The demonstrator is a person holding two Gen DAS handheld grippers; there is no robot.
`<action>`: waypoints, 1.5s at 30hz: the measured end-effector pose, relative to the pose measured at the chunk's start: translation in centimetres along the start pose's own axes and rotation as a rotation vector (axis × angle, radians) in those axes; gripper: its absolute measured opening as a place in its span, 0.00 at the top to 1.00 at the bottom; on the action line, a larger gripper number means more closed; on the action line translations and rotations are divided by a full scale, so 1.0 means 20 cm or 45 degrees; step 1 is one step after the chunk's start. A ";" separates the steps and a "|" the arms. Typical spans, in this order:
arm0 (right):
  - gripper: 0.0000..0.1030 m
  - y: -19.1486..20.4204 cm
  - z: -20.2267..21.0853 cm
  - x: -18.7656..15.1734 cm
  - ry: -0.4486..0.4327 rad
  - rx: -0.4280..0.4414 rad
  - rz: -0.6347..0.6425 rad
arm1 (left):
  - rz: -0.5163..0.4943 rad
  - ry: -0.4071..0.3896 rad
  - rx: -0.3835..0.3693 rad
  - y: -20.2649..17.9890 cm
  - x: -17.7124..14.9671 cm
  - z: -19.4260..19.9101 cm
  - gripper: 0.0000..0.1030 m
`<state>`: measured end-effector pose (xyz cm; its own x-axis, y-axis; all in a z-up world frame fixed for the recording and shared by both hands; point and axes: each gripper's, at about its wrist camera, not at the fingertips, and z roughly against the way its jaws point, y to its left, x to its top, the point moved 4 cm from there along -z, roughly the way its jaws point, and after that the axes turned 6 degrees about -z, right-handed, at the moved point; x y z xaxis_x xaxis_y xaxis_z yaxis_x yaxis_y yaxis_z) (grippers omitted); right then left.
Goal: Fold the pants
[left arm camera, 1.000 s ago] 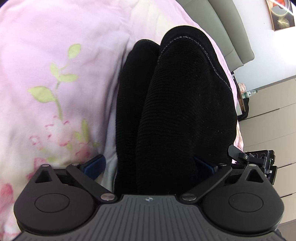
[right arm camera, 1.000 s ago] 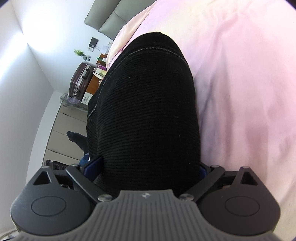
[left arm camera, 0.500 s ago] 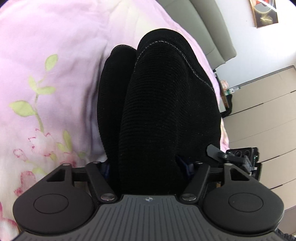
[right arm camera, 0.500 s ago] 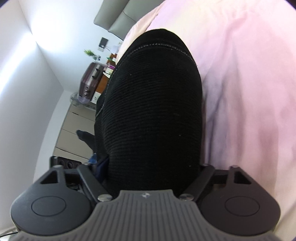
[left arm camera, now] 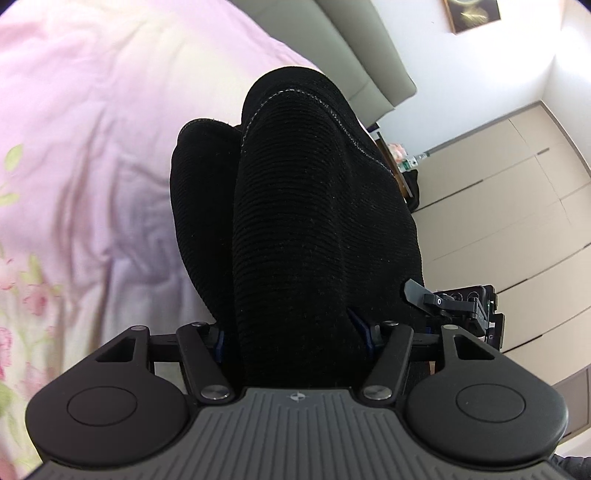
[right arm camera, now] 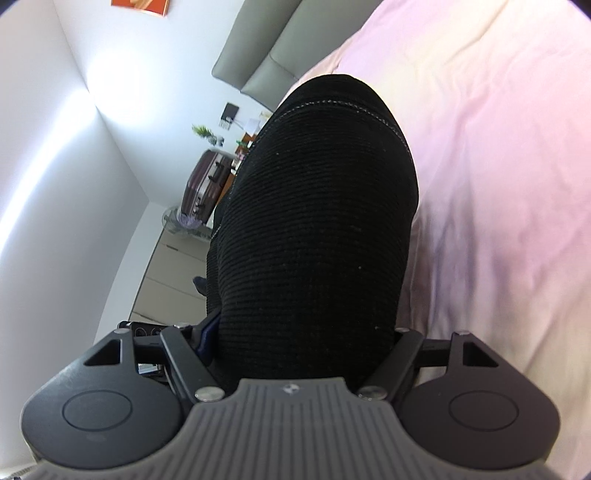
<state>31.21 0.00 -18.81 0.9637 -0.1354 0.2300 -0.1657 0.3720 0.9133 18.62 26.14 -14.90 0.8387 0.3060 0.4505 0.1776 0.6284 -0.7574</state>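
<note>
Both grippers, left (left arm camera: 293, 332) and right (right arm camera: 306, 338), are clamped on the pants (left arm camera: 314, 221), lifted above the bed (left arm camera: 92, 129). Judged step: carrying a held edge over for a fold. Next move calls for level, matched travel before lowering. Fingertips are buried in cloth; the pants' far end and layering cannot be made out.

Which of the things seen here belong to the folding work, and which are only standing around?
For the job: black pants, left gripper, right gripper, pink bedspread.

Only around: suitcase, headboard, wardrobe doors, wall picture, small plant.
</note>
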 end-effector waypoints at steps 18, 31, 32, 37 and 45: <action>0.31 -0.21 0.94 -0.09 -0.216 -0.124 -0.156 | -0.120 0.281 -0.109 -0.56 -0.08 -0.69 0.32; 0.31 -0.55 1.88 0.35 -0.523 -0.229 -0.162 | -0.292 0.403 -0.245 -1.05 0.23 -1.63 0.32; 0.31 -0.58 1.93 0.39 -0.540 -0.235 -0.169 | -0.300 0.412 -0.245 -1.07 0.26 -1.69 0.32; 0.31 -0.75 2.09 0.59 -0.615 -0.242 -0.200 | -0.331 0.433 -0.236 -1.12 0.37 -1.94 0.32; 0.27 -1.31 2.08 0.67 -0.596 -0.380 -0.360 | -0.277 0.540 0.025 -0.87 0.30 -2.23 0.35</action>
<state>39.86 -49.73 -25.64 0.7567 -0.6293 0.1773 0.2137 0.4944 0.8426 43.52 -14.87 -20.21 0.9199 -0.1505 0.3620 0.3661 0.6601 -0.6559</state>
